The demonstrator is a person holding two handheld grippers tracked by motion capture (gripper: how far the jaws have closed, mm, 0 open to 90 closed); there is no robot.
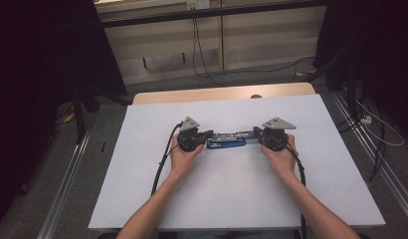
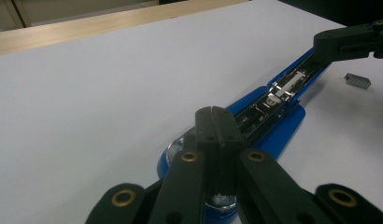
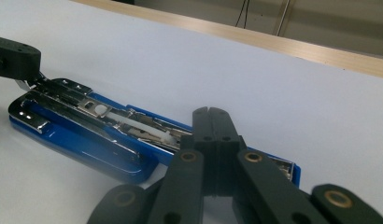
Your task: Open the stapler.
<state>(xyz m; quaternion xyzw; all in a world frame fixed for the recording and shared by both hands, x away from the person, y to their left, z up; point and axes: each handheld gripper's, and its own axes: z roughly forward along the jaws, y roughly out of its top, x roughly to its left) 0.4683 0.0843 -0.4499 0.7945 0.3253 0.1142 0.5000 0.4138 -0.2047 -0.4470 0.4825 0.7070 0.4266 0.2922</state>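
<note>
We see the stapler [image 1: 227, 141] lying on the table [image 1: 232, 199] between the left gripper [image 1: 208, 135] at its left end and the right gripper [image 1: 256, 133] at its right; staples [image 2: 357, 80] lie just beside it.

Two bare forearms come up from the bottom edge of the high view and angle inward toward the middle of the frame. The left hand [image 1: 183, 155] grips the left gripper [image 1: 208, 134] from behind, its jaws pointing right. The right hand [image 1: 280, 157] holds the right gripper [image 1: 255, 131] the same way, jaws pointing left, so the two face each other. In each gripper view the two black jaws meet at the tips with no gap, apparently pressed flat together. A black cable trails down along each forearm.
</note>
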